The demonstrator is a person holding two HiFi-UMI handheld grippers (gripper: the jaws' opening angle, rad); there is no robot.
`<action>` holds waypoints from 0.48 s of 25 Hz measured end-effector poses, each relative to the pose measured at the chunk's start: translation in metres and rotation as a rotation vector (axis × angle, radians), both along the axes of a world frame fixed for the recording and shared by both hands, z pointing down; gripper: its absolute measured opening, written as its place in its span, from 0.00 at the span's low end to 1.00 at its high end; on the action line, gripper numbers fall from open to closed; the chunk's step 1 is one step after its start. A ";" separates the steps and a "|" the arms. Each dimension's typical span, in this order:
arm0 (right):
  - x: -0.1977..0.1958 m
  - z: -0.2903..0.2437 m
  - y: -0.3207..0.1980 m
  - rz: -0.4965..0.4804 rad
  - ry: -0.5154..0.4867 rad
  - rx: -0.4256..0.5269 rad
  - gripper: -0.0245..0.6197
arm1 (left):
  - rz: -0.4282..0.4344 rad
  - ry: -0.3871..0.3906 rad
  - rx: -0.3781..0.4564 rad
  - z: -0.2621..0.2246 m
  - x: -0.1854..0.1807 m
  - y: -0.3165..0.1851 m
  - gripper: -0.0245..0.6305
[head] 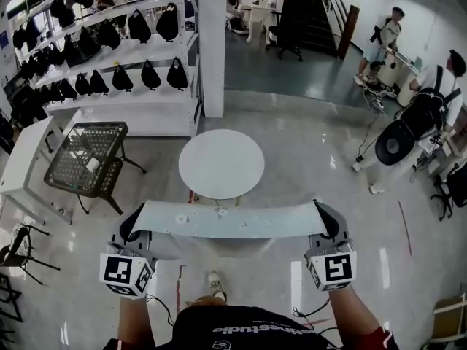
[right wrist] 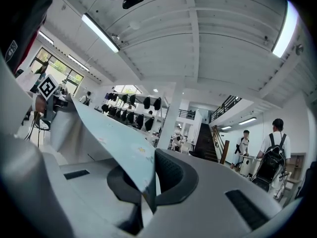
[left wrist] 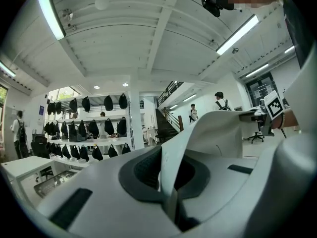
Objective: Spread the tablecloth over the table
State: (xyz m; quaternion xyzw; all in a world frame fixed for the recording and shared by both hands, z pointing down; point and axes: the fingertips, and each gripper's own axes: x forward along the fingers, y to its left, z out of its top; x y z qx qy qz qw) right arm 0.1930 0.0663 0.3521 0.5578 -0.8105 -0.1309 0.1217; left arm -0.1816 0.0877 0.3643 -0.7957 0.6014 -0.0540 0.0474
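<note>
In the head view, the person held a pale blue-green tablecloth (head: 226, 219) with small printed motifs stretched flat and taut between the two tongs, at chest level just in front of the body. The left gripper (head: 136, 224) was clamped tight on the cloth's nine o'clock end and the right gripper (head: 327, 223) on its three o'clock end, each with its marker cube nearest the camera. In the left gripper view, the left gripper (left wrist: 171, 200) had its grey jaws closed together with a fold of the tablecloth (left wrist: 223, 133) pinched between the pads, the fabric rising up and off toward two o'clock. In the right gripper view, the right gripper (right wrist: 147, 197) was likewise shut on the edge of the tablecloth (right wrist: 109, 138), which ran away toward ten o'clock as a flat sheet. The round white table (head: 221, 163) stood bare at twelve o'clock from the person, just beyond the cloth's far edge and apart from it; none of the cloth lay on it. A black mesh chair (head: 86, 157) stood at ten o'clock, near white shelving (head: 124, 49) hung with black bags. At two o'clock, well apart from the table, two people (head: 430, 115) stood on the glossy floor (head: 306, 152). The wearer's shoe (head: 215, 283) showed at six o'clock, below the cloth.
</note>
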 end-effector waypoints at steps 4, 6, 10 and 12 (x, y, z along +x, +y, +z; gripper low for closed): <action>-0.018 -0.010 -0.055 0.023 0.003 0.011 0.08 | 0.028 -0.013 0.016 -0.009 -0.019 -0.063 0.06; -0.025 -0.015 -0.079 0.036 -0.007 0.014 0.08 | 0.039 -0.017 0.031 -0.016 -0.026 -0.090 0.06; -0.035 -0.025 -0.115 0.054 -0.011 0.038 0.08 | 0.048 0.001 0.073 -0.028 -0.037 -0.133 0.06; -0.038 -0.028 -0.129 0.061 -0.010 0.042 0.08 | 0.053 0.008 0.072 -0.029 -0.040 -0.151 0.06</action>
